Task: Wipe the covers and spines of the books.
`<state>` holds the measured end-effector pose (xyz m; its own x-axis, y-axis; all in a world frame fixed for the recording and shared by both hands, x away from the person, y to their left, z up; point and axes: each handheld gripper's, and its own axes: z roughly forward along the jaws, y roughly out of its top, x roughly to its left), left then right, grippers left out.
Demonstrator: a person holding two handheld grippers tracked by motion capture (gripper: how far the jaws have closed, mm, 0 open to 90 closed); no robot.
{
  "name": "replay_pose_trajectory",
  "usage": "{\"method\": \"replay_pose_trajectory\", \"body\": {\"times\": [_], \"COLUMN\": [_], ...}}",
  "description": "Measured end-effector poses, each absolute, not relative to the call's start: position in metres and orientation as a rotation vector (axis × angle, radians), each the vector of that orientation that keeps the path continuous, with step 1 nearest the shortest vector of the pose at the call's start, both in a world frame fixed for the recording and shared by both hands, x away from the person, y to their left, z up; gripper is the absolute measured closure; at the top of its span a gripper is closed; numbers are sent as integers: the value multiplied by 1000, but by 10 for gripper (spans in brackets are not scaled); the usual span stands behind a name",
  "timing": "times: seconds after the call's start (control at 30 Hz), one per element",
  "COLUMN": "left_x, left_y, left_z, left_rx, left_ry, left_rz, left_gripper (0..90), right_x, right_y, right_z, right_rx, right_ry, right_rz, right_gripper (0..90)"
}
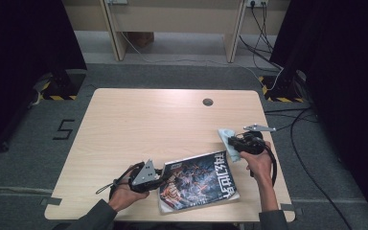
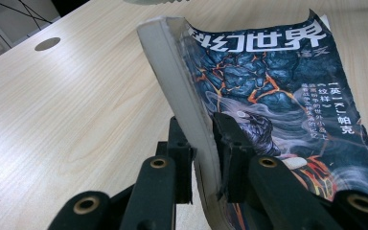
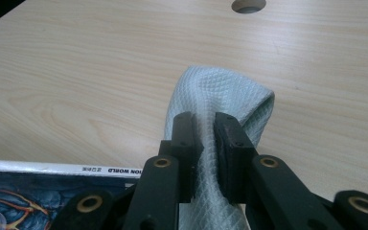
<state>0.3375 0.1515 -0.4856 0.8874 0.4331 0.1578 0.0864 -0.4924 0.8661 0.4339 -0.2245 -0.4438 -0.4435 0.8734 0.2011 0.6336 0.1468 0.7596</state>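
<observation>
A magazine (image 1: 199, 181) with a dark blue and orange cover lies near the table's front edge. My left gripper (image 1: 159, 178) is shut on its left edge, and in the left gripper view the jaws pinch the spine of the magazine (image 2: 273, 91), lifting that side so the cover curves. A pale blue waffle-weave cloth (image 1: 230, 139) hangs from my right gripper (image 1: 233, 147), which is held just past the magazine's far right corner. In the right gripper view the cloth (image 3: 215, 96) is clamped between the jaws of that gripper (image 3: 207, 139) and folds over above the table, with the magazine (image 3: 52, 184) at lower left.
The wooden table (image 1: 148, 120) has a round cable hole (image 1: 208, 102) near its far edge. Cables run over the floor at the right, and a desk frame stands beyond the table.
</observation>
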Motion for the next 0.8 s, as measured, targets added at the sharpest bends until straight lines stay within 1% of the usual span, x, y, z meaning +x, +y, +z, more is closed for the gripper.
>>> {"method": "replay_pose_trajectory", "body": {"times": [0.33, 0.43, 0.67, 0.8], "left_x": [338, 338, 337, 338], "left_y": [152, 152, 152, 152], "left_z": [-486, -486, -486, -486], "left_rx": [2058, 2056, 2056, 2065], "left_ry": [382, 385, 376, 376], "left_rz": [434, 433, 437, 441], "left_gripper": [780, 780, 781, 779], "right_x": [426, 426, 427, 426], "right_y": [-228, -219, -193, -182], "right_z": [-441, -441, -455, -458], "right_rx": [1451, 1417, 1371, 1350], "right_ry": [2143, 2178, 2288, 2313], "right_rz": [1185, 1169, 1124, 1117], "right_gripper": [795, 794, 794, 794]}}
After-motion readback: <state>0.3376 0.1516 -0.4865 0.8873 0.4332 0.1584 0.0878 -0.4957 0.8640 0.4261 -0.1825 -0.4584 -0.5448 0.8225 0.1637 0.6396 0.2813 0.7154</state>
